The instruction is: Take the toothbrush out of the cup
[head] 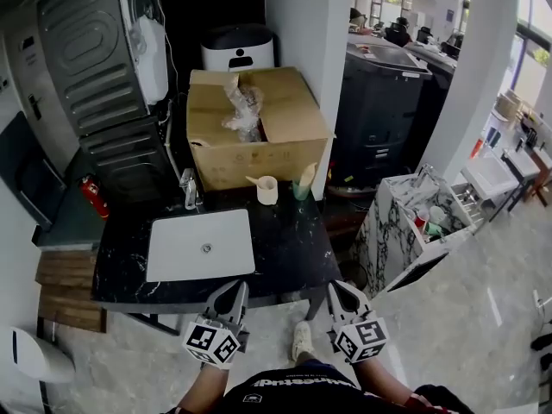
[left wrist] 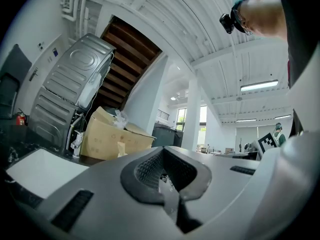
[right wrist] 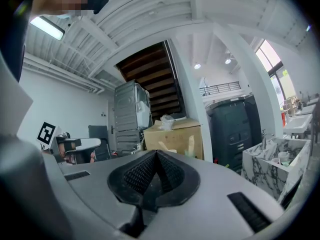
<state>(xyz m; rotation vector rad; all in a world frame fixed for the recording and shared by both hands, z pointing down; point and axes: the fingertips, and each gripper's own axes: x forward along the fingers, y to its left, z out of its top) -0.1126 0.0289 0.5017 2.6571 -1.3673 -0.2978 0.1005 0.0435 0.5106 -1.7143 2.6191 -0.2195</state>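
Both pairs of jaws are pressed together with nothing between them. Our left gripper (head: pixel 231 290) and right gripper (head: pixel 341 288) sit at the bottom centre of the head view, short of the dark surface (head: pixel 293 248). Mid-frame, just before the cardboard box (head: pixel 259 136), stands the pale cup (head: pixel 268 191). What we take for the toothbrush (head: pixel 253 180) leans left out of it, and a green cup (head: pixel 301 189) stands near on its right. If we arrive with the jaws closed, we'd likely tip the cup. We might also pick from the wrong one.

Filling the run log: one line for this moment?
phase: pre-grasp | left gripper: shut, empty | right gripper: shut, empty | toothbrush: in cream cup on counter | contact: none
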